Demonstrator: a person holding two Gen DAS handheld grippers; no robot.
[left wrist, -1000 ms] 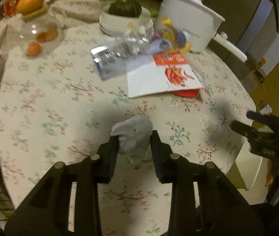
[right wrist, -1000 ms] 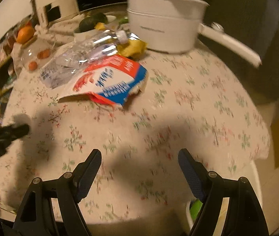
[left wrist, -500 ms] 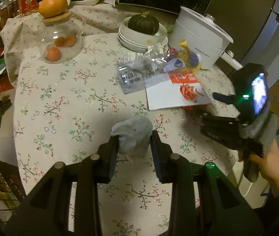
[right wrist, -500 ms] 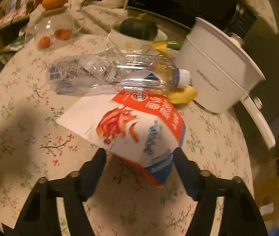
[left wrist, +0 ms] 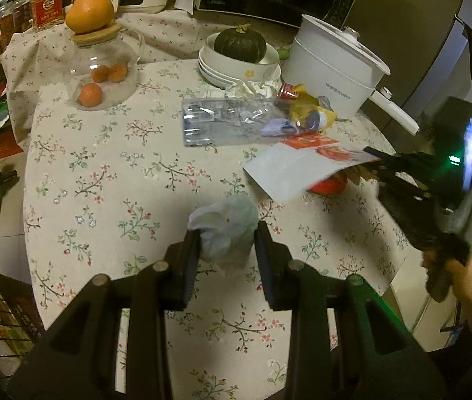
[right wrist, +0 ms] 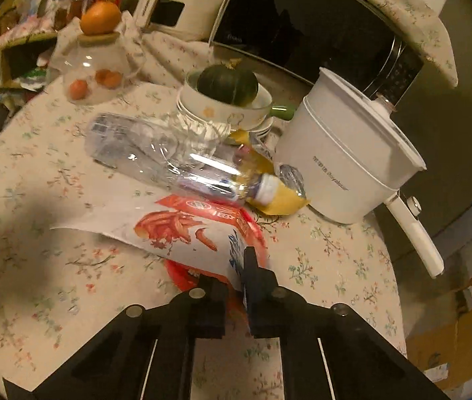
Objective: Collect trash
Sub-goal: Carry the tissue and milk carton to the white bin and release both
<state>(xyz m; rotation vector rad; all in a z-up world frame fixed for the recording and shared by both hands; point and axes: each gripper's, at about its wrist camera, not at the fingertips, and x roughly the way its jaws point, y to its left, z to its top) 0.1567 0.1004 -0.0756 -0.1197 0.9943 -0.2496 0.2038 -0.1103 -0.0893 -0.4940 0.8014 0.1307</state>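
My left gripper [left wrist: 226, 246] is shut on a crumpled white tissue [left wrist: 226, 226] and holds it above the round floral table [left wrist: 109, 173]. My right gripper [right wrist: 236, 276] is shut on the near edge of a red and white snack bag [right wrist: 189, 226], which lies on the table; it also shows in the left wrist view [left wrist: 295, 166] with the right gripper [left wrist: 379, 163] at its right end. A crushed clear plastic bottle [right wrist: 156, 153] and a yellow wrapper [right wrist: 279, 196] lie behind the bag.
A white electric pot [right wrist: 345, 166] with a long handle stands at the right. Stacked bowls hold a green squash [right wrist: 227, 83]. A glass jar [left wrist: 99, 66] with an orange on its lid stands at the far left. A cardboard box [right wrist: 452, 343] sits on the floor.
My right gripper moved in onto the snack bag and closed on its near edge. My left gripper rose a little, still holding the tissue.
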